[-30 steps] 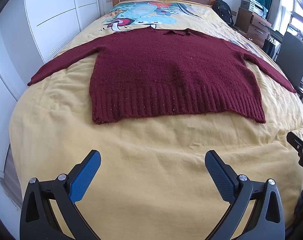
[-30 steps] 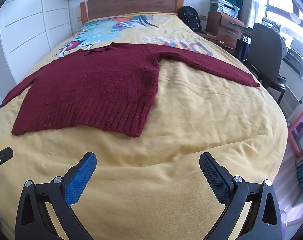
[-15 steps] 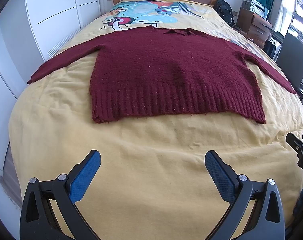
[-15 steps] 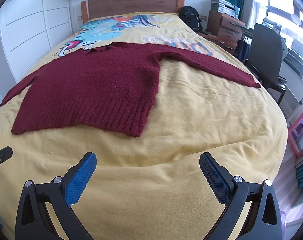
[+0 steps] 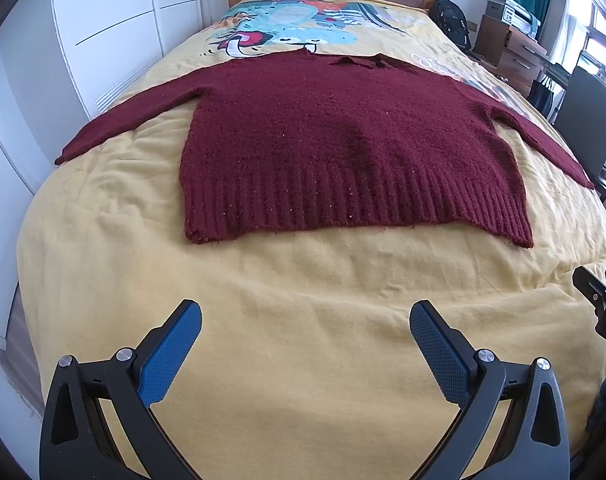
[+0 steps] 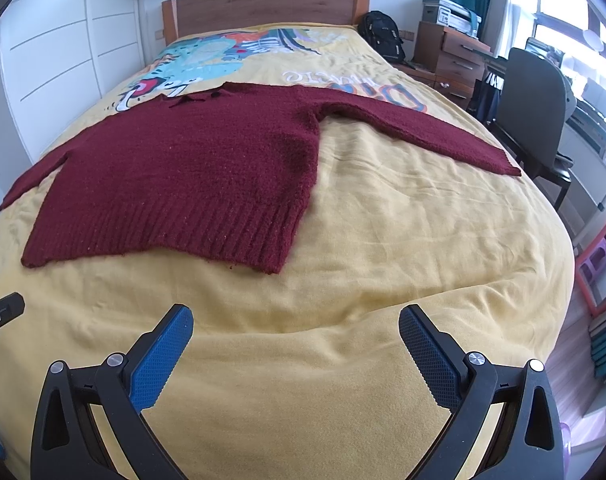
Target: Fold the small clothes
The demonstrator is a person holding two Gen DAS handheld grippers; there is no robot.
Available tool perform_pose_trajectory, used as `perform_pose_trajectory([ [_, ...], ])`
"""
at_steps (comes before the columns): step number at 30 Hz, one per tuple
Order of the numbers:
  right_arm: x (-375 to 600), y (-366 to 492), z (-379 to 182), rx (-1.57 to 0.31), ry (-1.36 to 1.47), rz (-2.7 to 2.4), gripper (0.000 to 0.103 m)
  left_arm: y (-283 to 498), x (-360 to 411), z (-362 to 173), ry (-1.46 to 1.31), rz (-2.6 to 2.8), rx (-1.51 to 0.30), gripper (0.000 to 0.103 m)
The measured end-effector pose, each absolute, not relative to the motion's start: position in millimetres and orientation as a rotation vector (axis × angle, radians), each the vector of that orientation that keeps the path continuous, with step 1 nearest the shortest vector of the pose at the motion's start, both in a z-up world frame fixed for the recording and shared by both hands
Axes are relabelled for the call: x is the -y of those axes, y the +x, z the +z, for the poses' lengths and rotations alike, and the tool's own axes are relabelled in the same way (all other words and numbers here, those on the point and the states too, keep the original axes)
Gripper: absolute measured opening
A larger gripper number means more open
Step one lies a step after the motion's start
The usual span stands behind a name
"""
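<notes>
A dark red knitted sweater [image 5: 343, 148] [image 6: 191, 176] lies flat on the yellow bed cover, both sleeves spread out sideways and its ribbed hem nearest me. My left gripper [image 5: 305, 328] hovers open over bare cover, short of the hem, with nothing between its blue pads. My right gripper [image 6: 295, 326] is also open and empty, a little short of the hem's right corner [image 6: 271, 264]. Each view catches a black part of the other gripper at its edge.
The bed's yellow cover [image 5: 303, 280] has a cartoon print near the wooden headboard [image 6: 263, 4]. White wardrobe doors [image 5: 115, 28] line the left side. To the right stand a dark office chair [image 6: 535, 112], wooden drawers [image 6: 447, 56] and a black backpack [image 6: 383, 36].
</notes>
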State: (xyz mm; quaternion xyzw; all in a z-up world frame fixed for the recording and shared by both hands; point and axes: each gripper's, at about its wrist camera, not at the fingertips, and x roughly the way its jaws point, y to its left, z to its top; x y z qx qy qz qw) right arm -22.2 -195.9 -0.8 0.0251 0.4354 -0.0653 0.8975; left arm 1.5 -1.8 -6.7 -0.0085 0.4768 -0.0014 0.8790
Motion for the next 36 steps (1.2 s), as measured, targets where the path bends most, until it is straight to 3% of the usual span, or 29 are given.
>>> perform_pose_trajectory([
  [36, 203, -9, -5, -0.961, 0.097, -0.117, 0.103, 11, -4, -13, -0.022, -0.009, -1.052, 0.102],
])
